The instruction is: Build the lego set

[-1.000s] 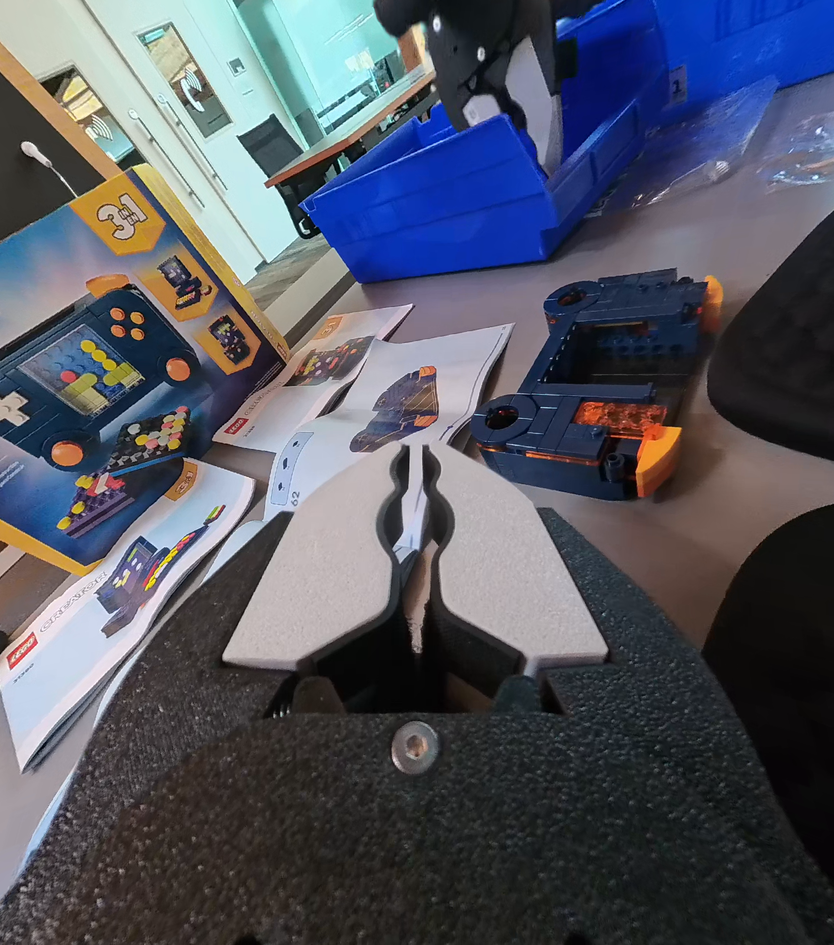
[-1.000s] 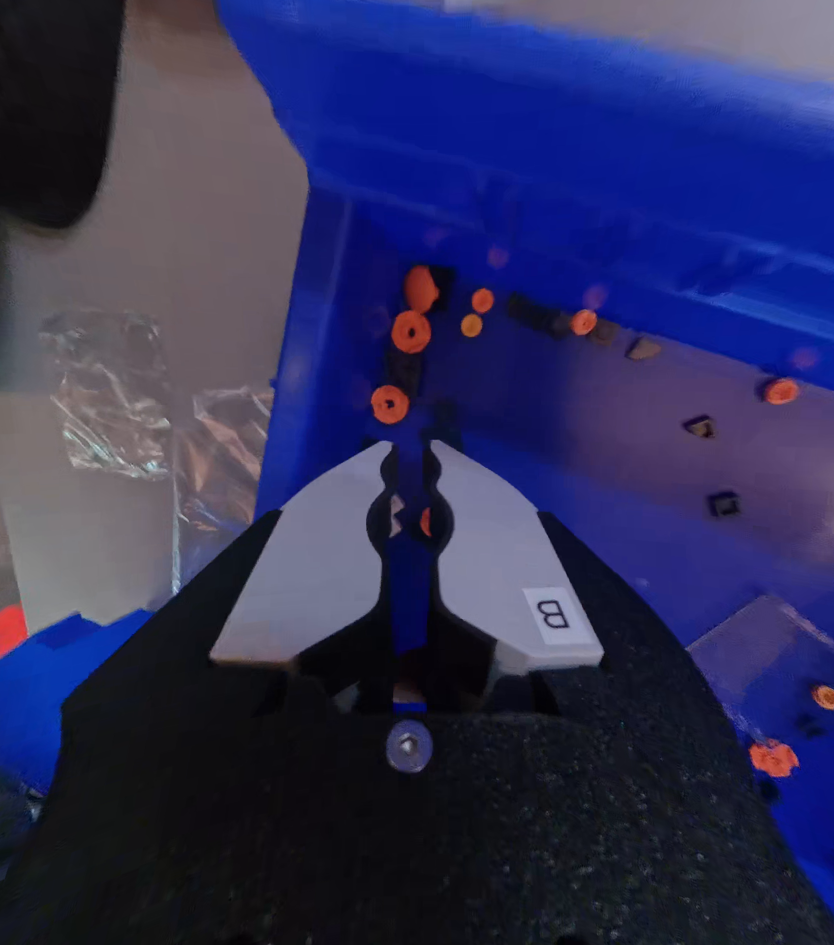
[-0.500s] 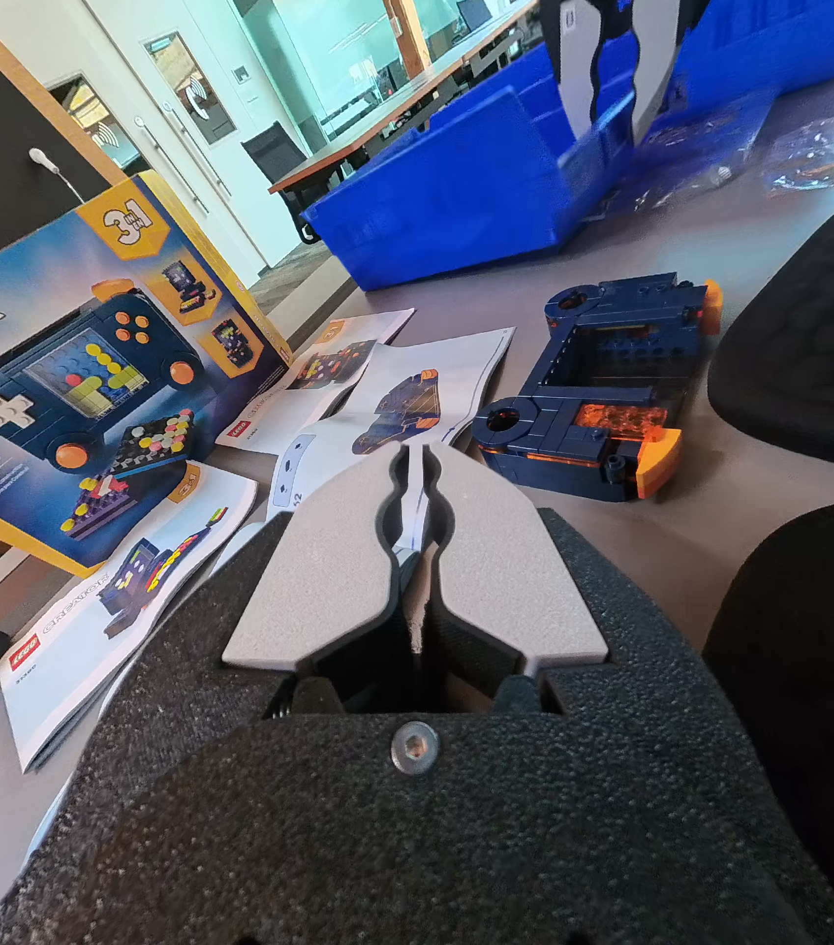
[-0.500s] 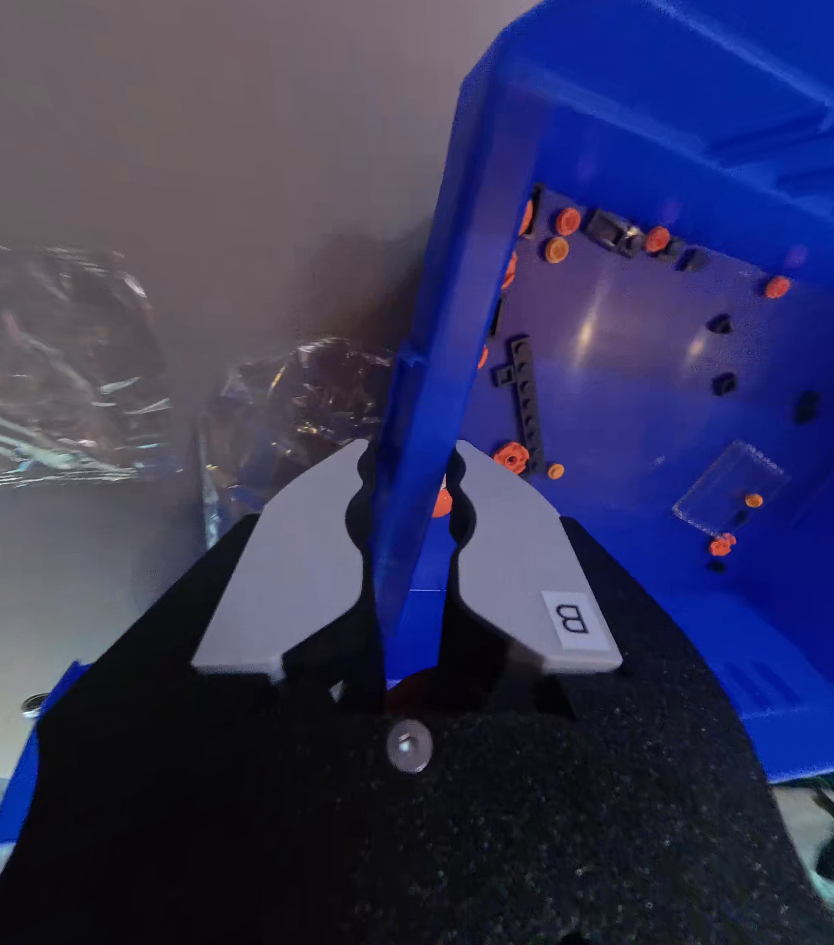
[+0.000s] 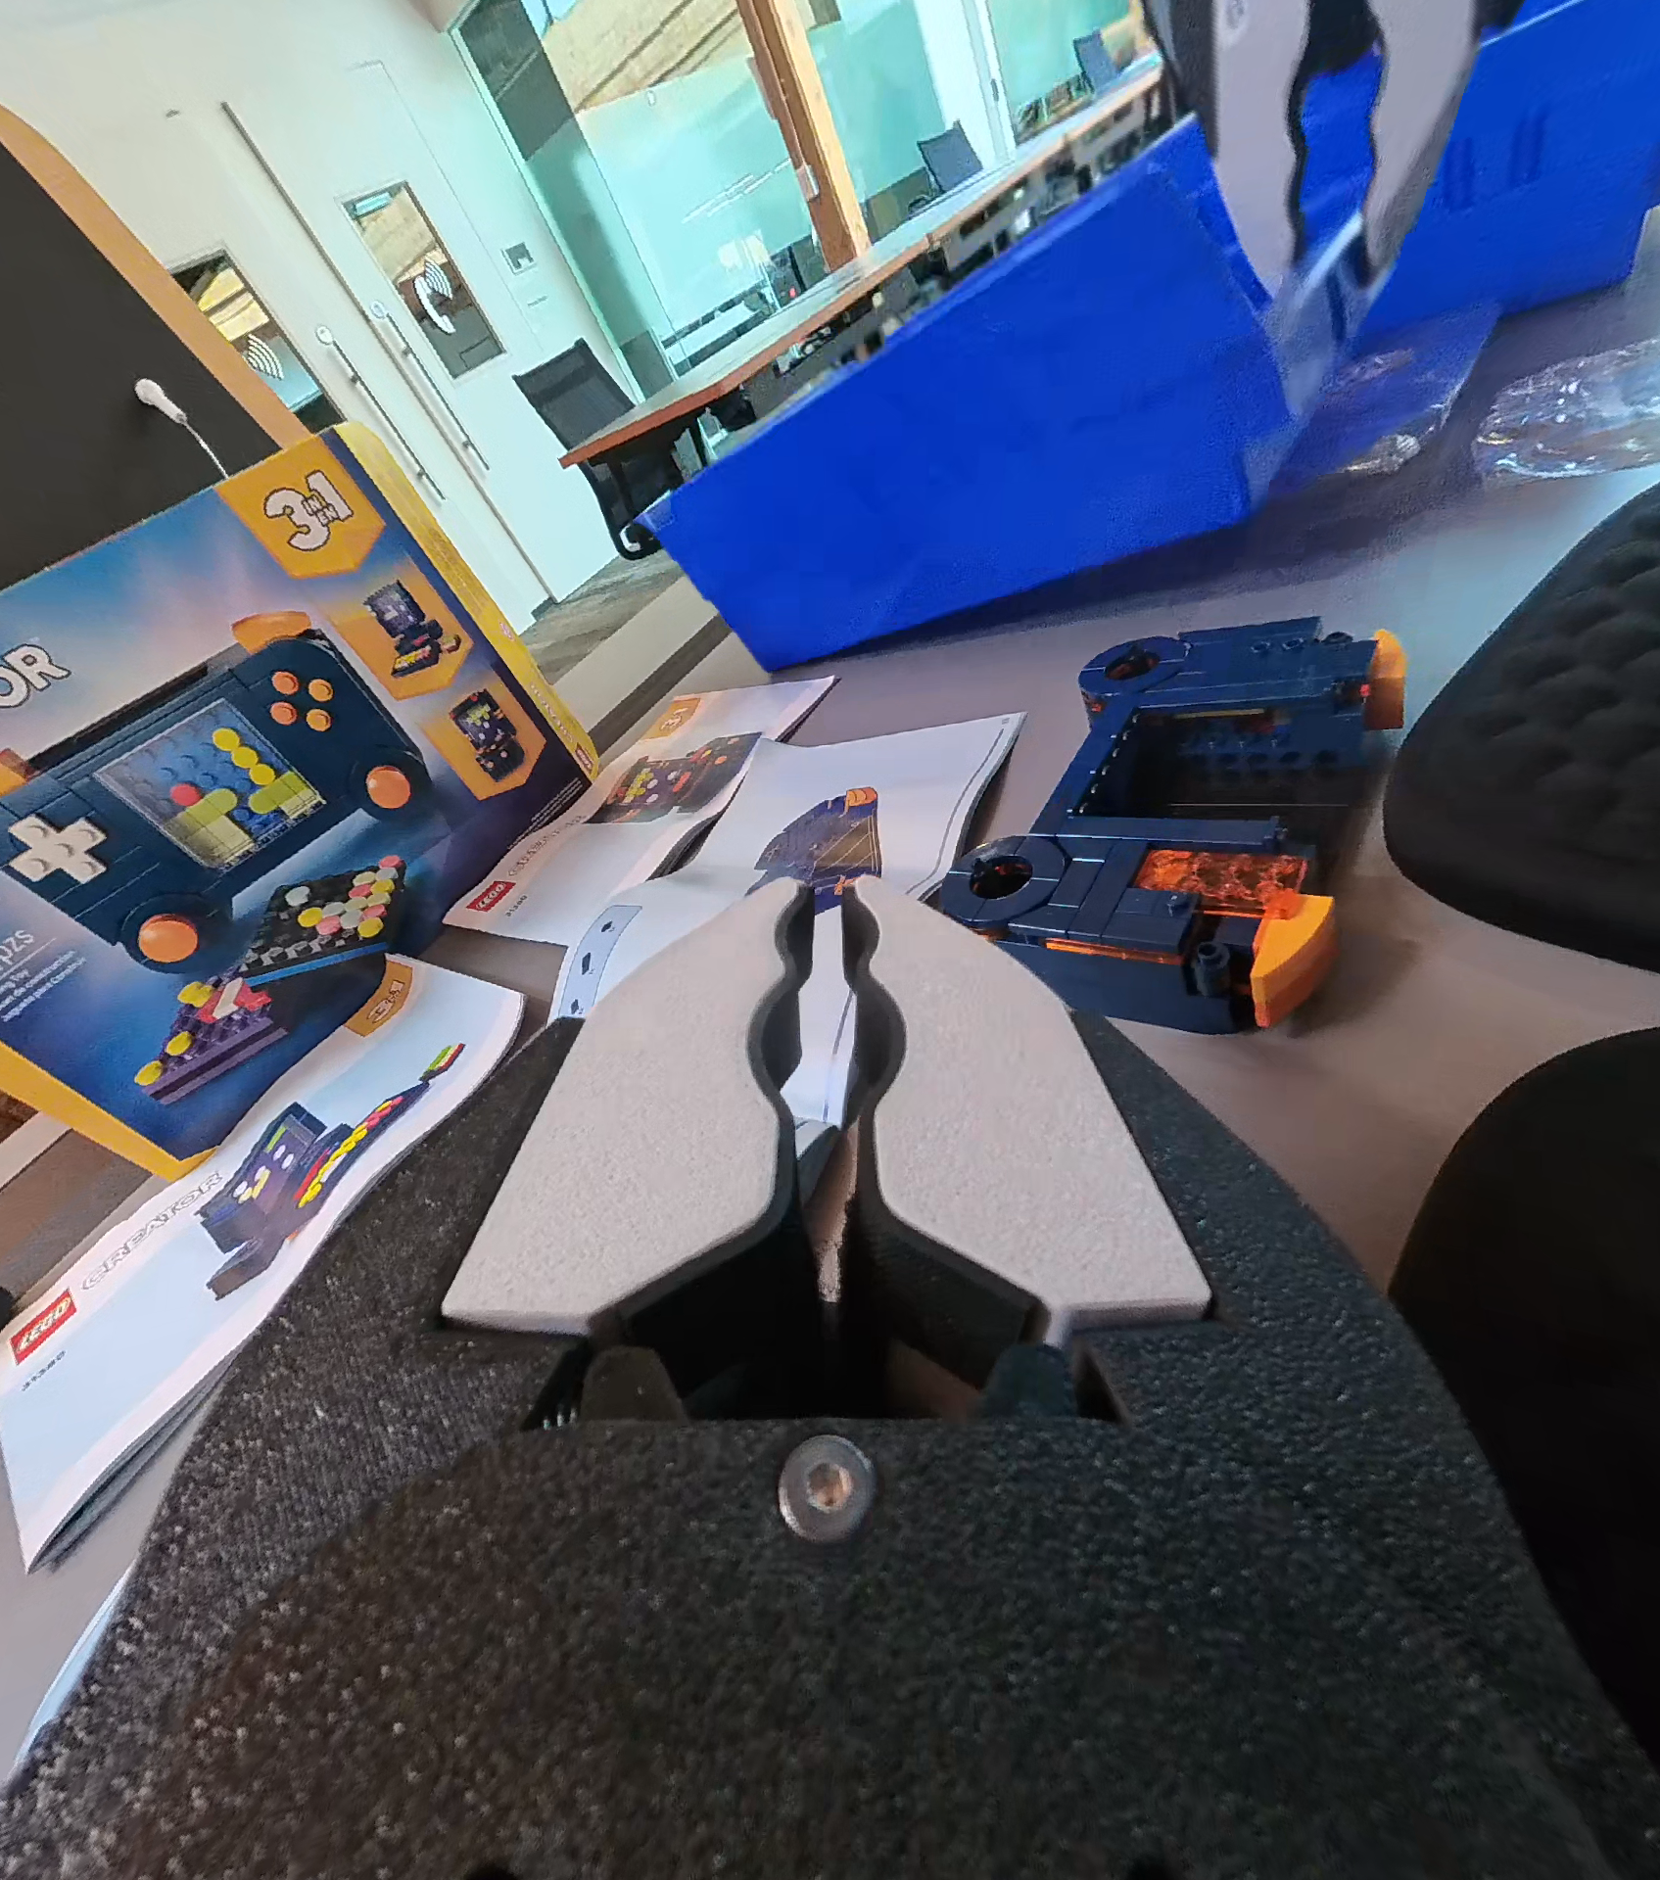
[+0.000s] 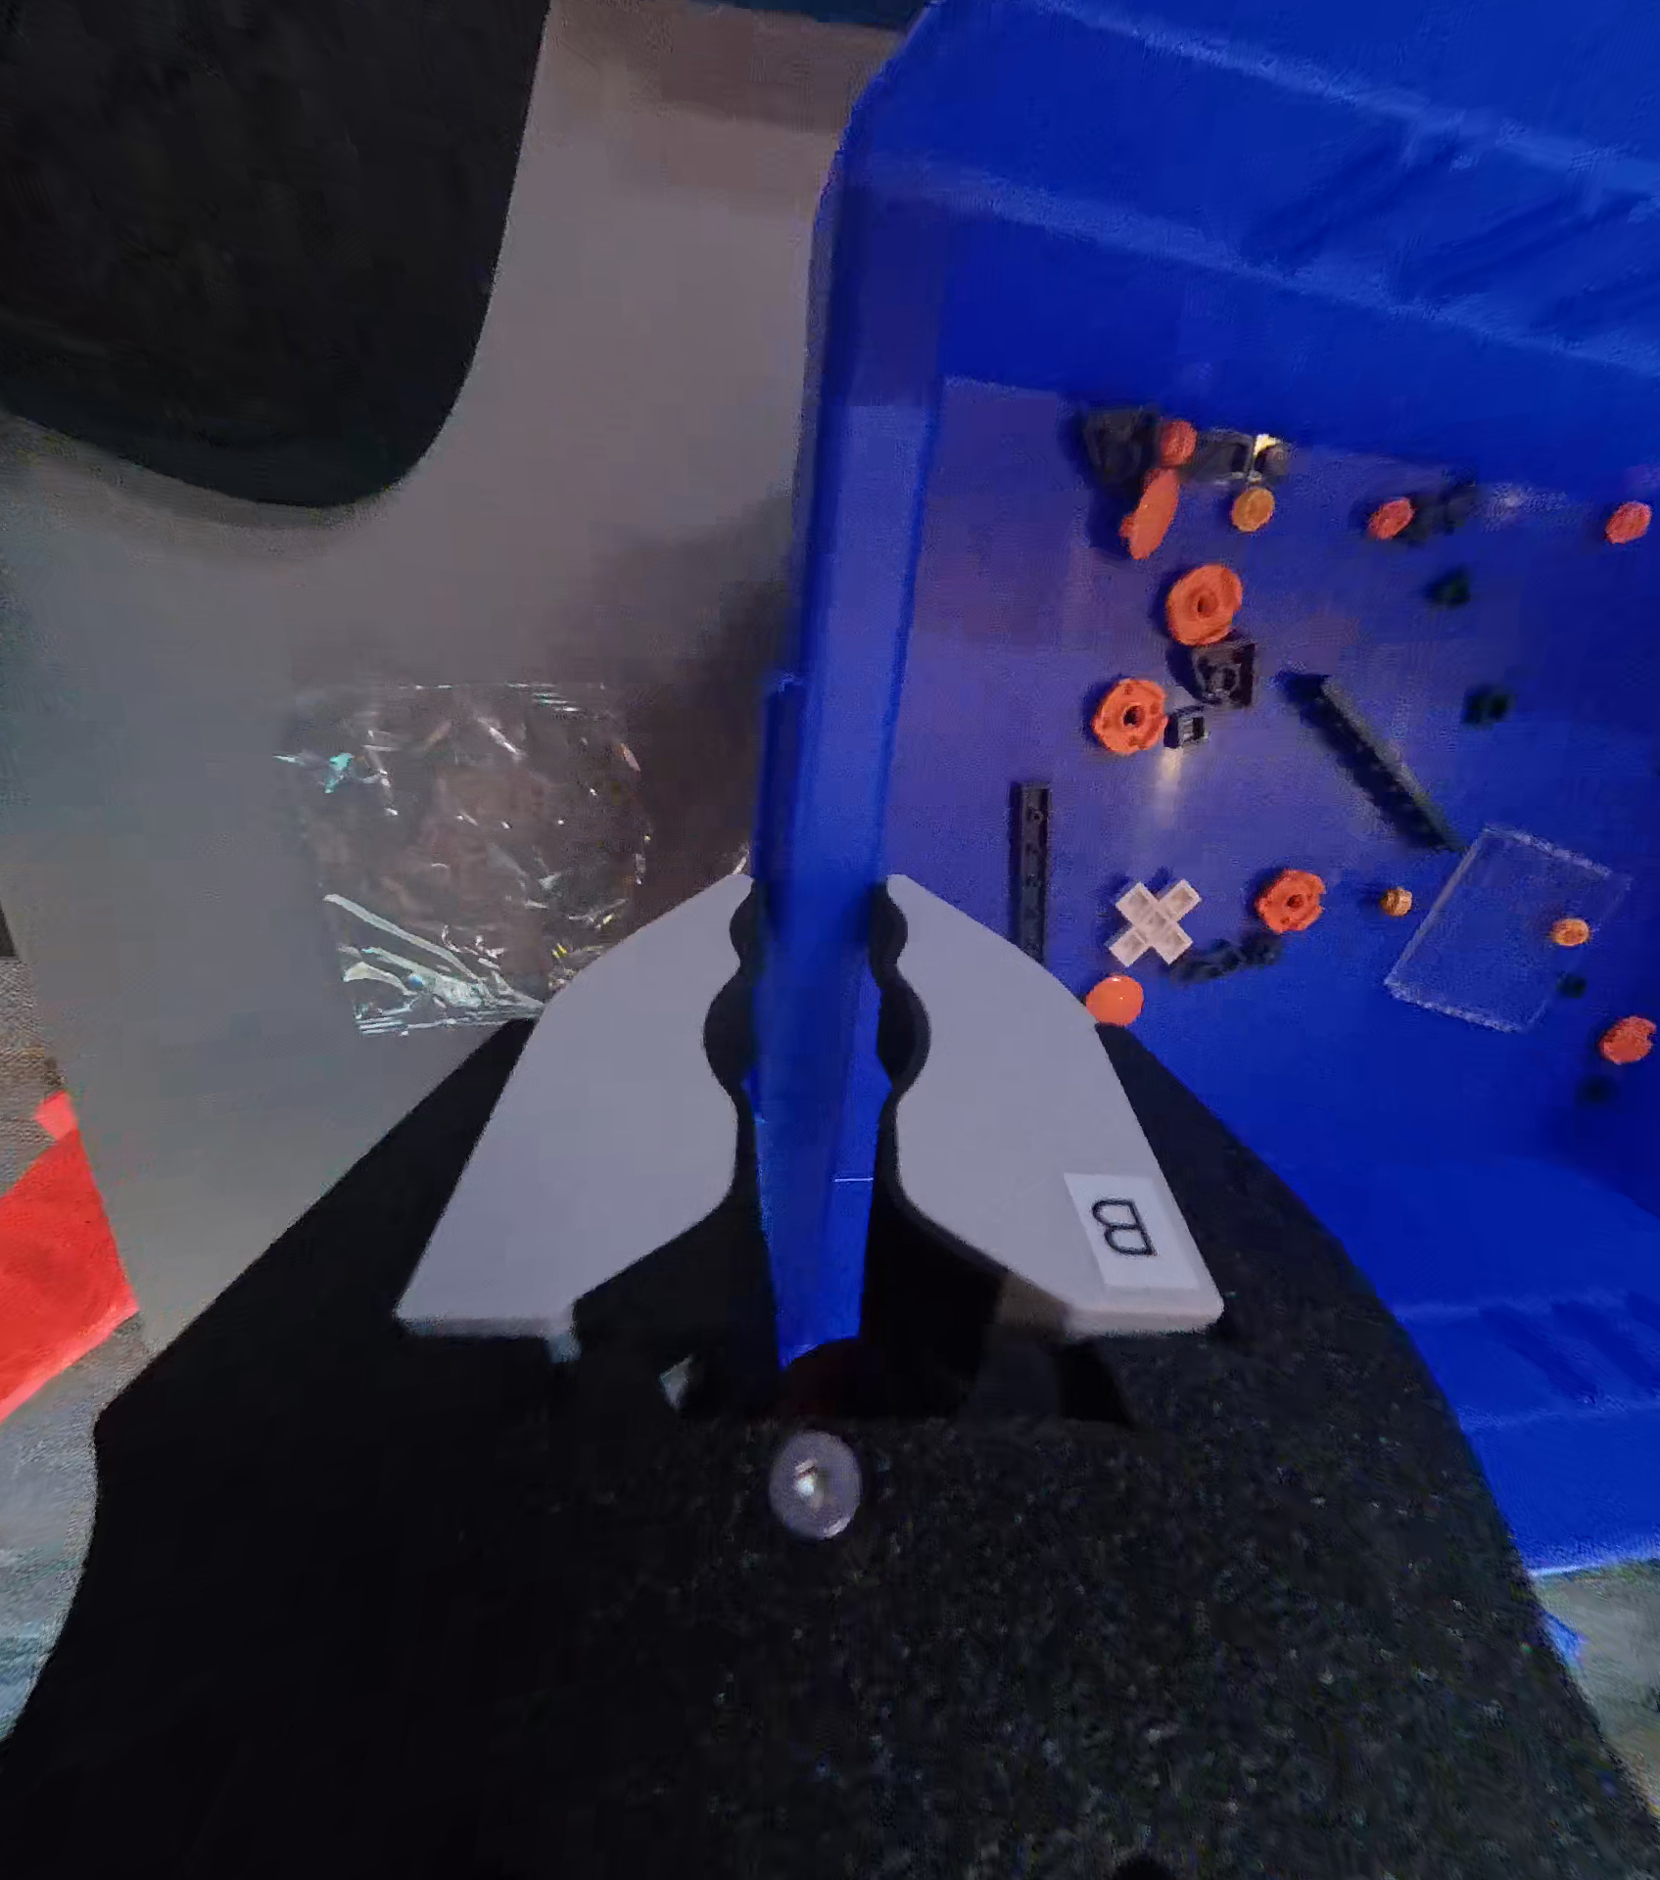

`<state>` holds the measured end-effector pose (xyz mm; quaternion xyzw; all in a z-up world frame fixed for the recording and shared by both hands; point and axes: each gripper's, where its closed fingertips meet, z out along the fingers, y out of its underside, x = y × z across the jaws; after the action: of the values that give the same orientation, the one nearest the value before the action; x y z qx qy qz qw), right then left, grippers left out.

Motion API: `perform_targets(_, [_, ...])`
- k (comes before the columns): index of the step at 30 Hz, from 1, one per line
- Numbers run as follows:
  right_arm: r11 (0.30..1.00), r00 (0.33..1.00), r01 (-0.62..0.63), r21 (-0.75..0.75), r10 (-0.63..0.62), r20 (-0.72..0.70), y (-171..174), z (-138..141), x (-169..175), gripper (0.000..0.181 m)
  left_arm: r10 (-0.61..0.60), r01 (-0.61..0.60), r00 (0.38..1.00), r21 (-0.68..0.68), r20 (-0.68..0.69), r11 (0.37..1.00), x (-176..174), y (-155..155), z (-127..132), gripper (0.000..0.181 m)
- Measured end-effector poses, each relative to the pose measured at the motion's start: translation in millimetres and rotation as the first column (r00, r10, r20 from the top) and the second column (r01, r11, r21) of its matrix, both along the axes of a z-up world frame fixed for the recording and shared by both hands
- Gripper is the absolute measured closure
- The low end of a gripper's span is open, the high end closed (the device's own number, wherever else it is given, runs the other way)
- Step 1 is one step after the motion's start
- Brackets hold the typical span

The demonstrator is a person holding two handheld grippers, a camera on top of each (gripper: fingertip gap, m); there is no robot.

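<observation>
A part-built navy and orange console model (image 5: 1182,834) lies on the grey table right of my left gripper (image 5: 831,895). The left gripper is shut and empty, low over an open instruction booklet (image 5: 907,783). My right gripper (image 6: 813,895) is shut on the side wall of a blue bin (image 6: 1314,203) and also shows at the top of the left wrist view (image 5: 1334,203), where the bin (image 5: 958,448) is tipped up. Inside the bin lie loose orange round pieces (image 6: 1202,605), a white cross piece (image 6: 1156,921), a clear panel (image 6: 1507,941) and dark plates (image 6: 1375,758).
The set's box (image 5: 195,773) stands at the left with another booklet (image 5: 195,1272) in front of it. Empty clear bags (image 6: 469,844) lie beside the bin. Black padded shapes (image 5: 1599,712) crowd the right. A second blue bin (image 5: 1568,153) sits behind.
My right gripper came out of the bin's inside, moved to its side wall and closed on it. The bin has tipped and the pieces have shifted. My left gripper has not moved.
</observation>
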<state>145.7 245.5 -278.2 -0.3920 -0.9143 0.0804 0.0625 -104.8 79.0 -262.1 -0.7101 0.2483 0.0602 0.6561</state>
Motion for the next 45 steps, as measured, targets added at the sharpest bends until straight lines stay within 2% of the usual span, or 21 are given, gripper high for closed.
perform_targets(4, [1.0, 1.0, 0.012, 0.01, -0.012, -0.025, -18, -26, 3, 0.163, -0.005, 0.005, 1.0, -0.001, 0.002, 1.0, 0, 0, 0, 0.176])
perform_targets(7, [0.999, 0.995, 0.023, -0.026, -0.026, -0.093, -29, -21, -3, 0.162, -0.008, 0.008, 1.0, -0.003, -0.001, 1.0, 1, 0, -1, 0.176])
perform_targets(9, [0.994, 0.993, 0.013, -0.104, -0.026, -0.119, -36, -11, -2, 0.158, -0.008, 0.008, 1.0, -0.002, 0.001, 1.0, 1, 0, 0, 0.176])
perform_targets(12, [0.974, 0.974, 0.042, -0.223, -0.09, -0.209, -31, 21, -9, 0.15, -0.007, 0.007, 1.0, 0.0, 0.003, 1.0, 1, 0, 0, 0.176])
perform_targets(15, [0.973, 0.916, 0.157, -0.167, -0.207, -0.343, 16, 44, -33, 0.161, -0.007, 0.007, 1.0, -0.001, 0.001, 1.0, 1, 0, 0, 0.176])
perform_targets(18, [0.974, 0.952, 0.223, -0.028, -0.224, -0.207, 60, 22, -41, 0.167, -0.006, 0.006, 1.0, 0.005, -0.005, 1.0, 1, -1, 1, 0.176])
perform_targets(21, [0.986, 0.991, 0.122, 0.115, -0.114, -0.074, 87, -12, -50, 0.178, -0.004, 0.004, 1.0, 0.01, -0.01, 1.0, 1, -1, 1, 0.176])
perform_targets(23, [0.988, 0.994, 0.097, 0.119, -0.102, 0.033, 93, -28, -50, 0.176, -0.006, 0.006, 1.0, 0.012, -0.019, 1.0, 2, -2, 1, 0.176])
perform_targets(26, [0.986, 0.981, 0.142, 0.082, -0.151, 0.122, 91, -37, -50, 0.168, -0.012, 0.012, 0.999, 0.013, -0.036, 1.0, 4, -2, 1, 0.176])
perform_targets(30, [0.959, 0.949, 0.28, 0.041, -0.283, 0.139, 83, -41, -52, 0.166, -0.022, 0.023, 0.999, 0.015, -0.032, 1.0, 5, -2, 1, 0.176])
perform_targets(34, [0.936, 0.927, 0.348, 0.055, -0.352, 0.126, 83, -47, -51, 0.166, -0.029, 0.029, 0.999, 0.026, -0.023, 0.999, 5, -3, 3, 0.176])
perform_targets(41, [0.931, 0.921, 0.355, 0.086, -0.364, 0.138, 85, -53, -49, 0.168, -0.042, 0.043, 0.999, 0.032, -0.021, 0.999, 7, -4, 4, 0.176])
perform_targets(45, [0.932, 0.922, 0.356, 0.075, -0.363, 0.135, 85, -53, -50, 0.176, -0.048, 0.049, 0.999, 0.04, -0.019, 0.998, 8, -5, 5, 0.176])
